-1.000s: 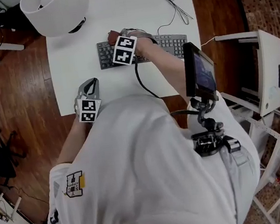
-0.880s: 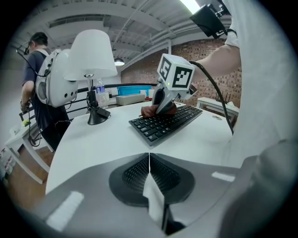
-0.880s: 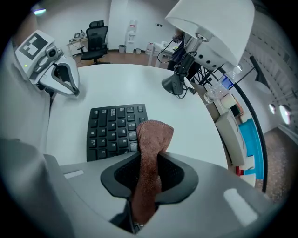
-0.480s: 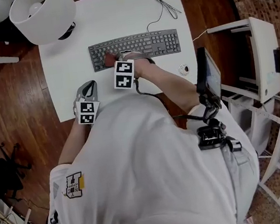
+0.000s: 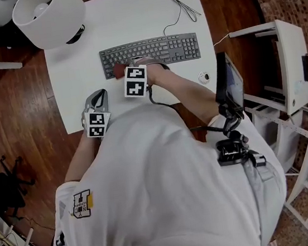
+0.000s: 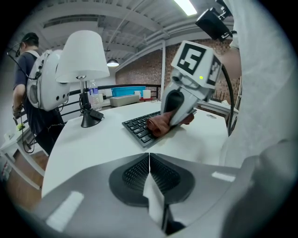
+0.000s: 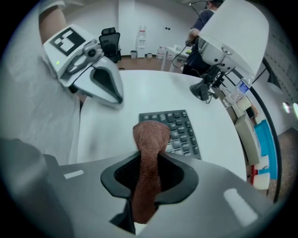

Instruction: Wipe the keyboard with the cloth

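Right gripper view: my right gripper [image 7: 149, 179] pinches cloth [image 7: 150, 139], end protruding to rub keyboard [image 7: 181, 132]; left gripper [image 6: 149, 160] closed, empty, parked aside.

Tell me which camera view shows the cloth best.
The right gripper view: the cloth sits centred, clamped between the jaws, its weave clear. The left gripper view shows it bunched on the keyboard edge; the head view shows only a small brown patch.
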The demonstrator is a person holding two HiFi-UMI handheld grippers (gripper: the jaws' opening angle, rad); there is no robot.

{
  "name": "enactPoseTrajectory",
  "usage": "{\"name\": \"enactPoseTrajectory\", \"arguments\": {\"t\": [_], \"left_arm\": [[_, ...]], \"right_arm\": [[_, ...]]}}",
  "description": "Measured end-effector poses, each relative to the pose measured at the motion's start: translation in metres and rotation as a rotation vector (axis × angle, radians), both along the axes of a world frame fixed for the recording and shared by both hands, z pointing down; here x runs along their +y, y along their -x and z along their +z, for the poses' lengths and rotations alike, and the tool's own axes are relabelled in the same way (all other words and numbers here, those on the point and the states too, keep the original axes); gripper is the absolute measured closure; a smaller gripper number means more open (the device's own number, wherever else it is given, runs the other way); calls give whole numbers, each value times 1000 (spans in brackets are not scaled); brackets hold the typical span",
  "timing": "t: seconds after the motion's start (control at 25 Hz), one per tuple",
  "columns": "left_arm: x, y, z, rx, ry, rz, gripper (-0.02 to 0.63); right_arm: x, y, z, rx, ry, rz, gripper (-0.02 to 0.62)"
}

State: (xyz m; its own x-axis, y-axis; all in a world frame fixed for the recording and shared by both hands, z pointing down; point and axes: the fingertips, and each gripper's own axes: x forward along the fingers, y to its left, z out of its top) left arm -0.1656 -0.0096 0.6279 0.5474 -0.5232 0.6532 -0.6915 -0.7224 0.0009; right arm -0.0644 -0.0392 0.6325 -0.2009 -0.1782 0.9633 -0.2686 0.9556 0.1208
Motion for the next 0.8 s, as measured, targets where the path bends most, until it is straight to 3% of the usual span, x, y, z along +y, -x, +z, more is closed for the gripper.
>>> {"name": "enactPoseTrajectory", "arguments": {"t": [0.2,0.32,0.52,0.8], "left_arm": [[-4,12,-2,5,2,-45,606],[-4,20,-4,4,3,-69,606],[-4,29,-2,3,7,-81,606],[-2,15,1,11,6,-32,606]], "right_arm": [[-97,5,-17,5,-119,74,505],[-117,6,-7,46,-128,70,505],[-98,15,-2,54,-104,44,505],[-26,23,3,45,-50,-43,505]]}}
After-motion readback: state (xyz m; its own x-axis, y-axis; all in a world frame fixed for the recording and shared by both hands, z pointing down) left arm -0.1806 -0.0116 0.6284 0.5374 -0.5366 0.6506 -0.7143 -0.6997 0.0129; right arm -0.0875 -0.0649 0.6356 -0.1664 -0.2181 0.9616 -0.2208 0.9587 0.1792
